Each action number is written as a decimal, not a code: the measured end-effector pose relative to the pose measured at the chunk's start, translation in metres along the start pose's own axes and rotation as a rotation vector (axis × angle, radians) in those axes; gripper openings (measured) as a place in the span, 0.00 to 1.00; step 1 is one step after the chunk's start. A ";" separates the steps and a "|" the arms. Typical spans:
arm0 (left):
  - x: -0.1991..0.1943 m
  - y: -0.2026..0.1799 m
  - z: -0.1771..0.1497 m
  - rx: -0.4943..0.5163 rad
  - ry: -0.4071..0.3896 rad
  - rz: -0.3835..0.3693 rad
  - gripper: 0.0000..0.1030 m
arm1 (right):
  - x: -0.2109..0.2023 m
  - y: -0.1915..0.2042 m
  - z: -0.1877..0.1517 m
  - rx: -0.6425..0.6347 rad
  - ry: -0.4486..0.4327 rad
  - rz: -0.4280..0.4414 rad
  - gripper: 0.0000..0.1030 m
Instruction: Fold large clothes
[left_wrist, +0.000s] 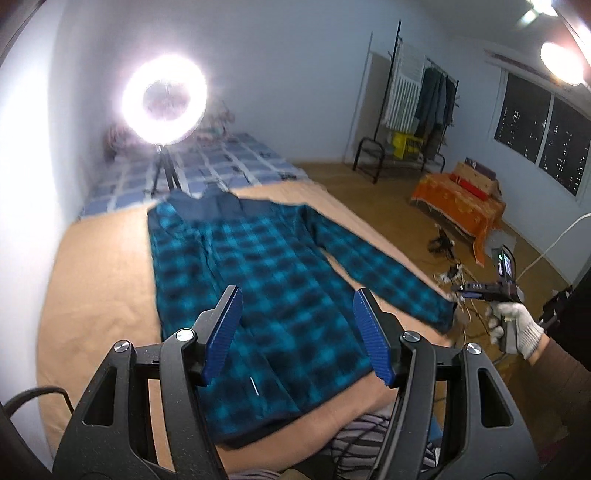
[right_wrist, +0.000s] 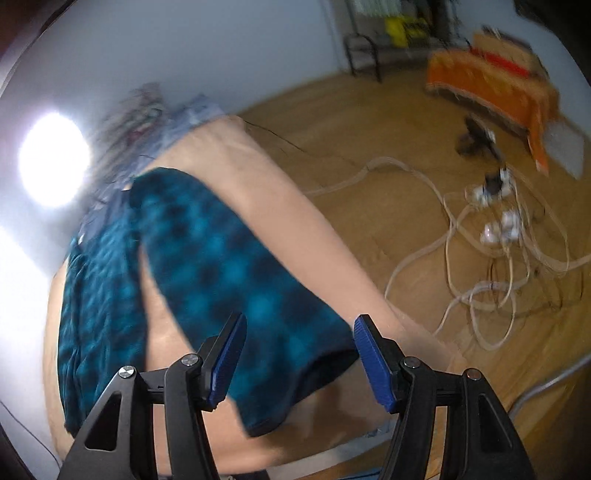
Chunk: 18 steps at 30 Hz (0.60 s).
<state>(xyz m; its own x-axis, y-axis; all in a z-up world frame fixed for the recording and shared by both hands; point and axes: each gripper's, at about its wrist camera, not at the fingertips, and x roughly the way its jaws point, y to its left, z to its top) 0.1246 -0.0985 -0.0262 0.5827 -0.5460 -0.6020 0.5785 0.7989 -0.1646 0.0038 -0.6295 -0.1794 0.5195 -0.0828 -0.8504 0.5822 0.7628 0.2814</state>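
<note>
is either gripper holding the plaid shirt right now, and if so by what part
Nothing is held. The left gripper is open above the plaid shirt, and the right gripper is open just over the sleeve cuff.

Both the left gripper (left_wrist: 297, 336) and the right gripper (right_wrist: 299, 356) have matte black, speckled plastic frames with triangular cutouts, round silver screws behind the jaws, and ribbed blue pads (left_wrist: 369, 336). The right hand (left_wrist: 517, 326) wears a white knit glove below a brown sleeve (left_wrist: 565, 373).
</note>
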 end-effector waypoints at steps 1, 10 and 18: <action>0.003 -0.003 -0.003 0.002 0.011 -0.001 0.62 | 0.009 -0.009 -0.001 0.041 0.014 0.011 0.62; 0.023 -0.010 -0.023 0.007 0.068 -0.006 0.62 | 0.043 -0.038 -0.010 0.178 0.063 0.037 0.51; 0.028 -0.009 -0.026 0.009 0.074 -0.003 0.62 | 0.030 -0.029 -0.015 0.140 0.047 0.064 0.05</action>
<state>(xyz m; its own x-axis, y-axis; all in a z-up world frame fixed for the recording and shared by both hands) 0.1209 -0.1147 -0.0614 0.5372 -0.5277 -0.6580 0.5853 0.7949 -0.1597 -0.0069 -0.6442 -0.2197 0.5303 -0.0039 -0.8478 0.6319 0.6685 0.3922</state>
